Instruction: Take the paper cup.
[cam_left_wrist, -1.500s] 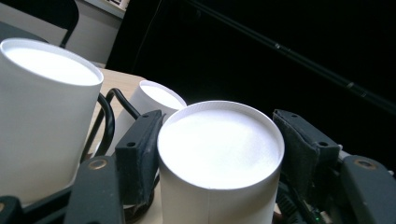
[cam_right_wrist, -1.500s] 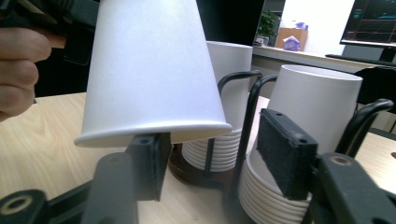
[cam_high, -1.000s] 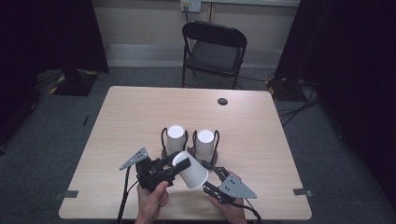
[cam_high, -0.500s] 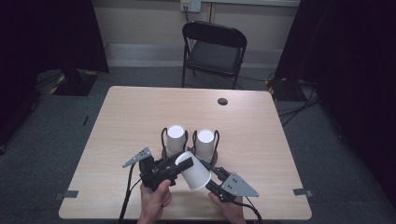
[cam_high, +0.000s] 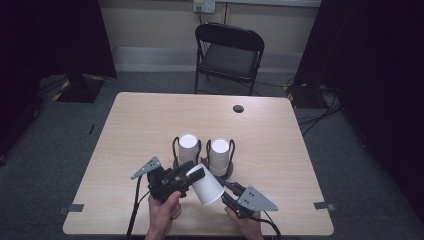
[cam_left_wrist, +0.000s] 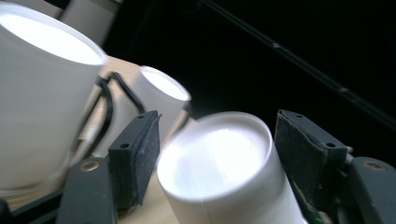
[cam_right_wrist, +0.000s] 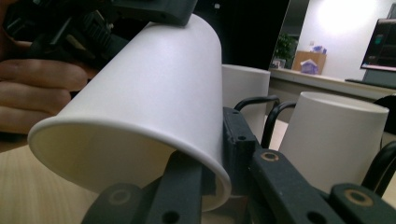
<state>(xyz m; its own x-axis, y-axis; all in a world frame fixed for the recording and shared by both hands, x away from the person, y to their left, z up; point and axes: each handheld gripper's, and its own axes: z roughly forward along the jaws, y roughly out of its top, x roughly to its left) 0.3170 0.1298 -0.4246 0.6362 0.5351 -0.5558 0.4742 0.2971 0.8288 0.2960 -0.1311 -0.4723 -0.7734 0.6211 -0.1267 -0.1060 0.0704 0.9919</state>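
Wood table (cam_high: 150, 125); low centre, right gripper (cam_high: 227, 192) pinches tilted paper cup's (cam_high: 207, 186) rim; left gripper (cam_high: 192, 175) jaws wide, straddling its base.

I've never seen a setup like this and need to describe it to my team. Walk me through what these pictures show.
A person sits at a wooden table and holds a hand-operated two-jaw gripper in each hand; there is no robot arm. The high view looks down from above the person. The other two pictures come from small cameras riding on each gripper, looking along its black jaws.

On the table stand two white paper cups, upside down, each in a black wire holder. A third paper cup is held tilted between both tools: the left gripper brackets its closed base, and the right gripper pinches its rim, one jaw inside. A folding chair stands beyond.
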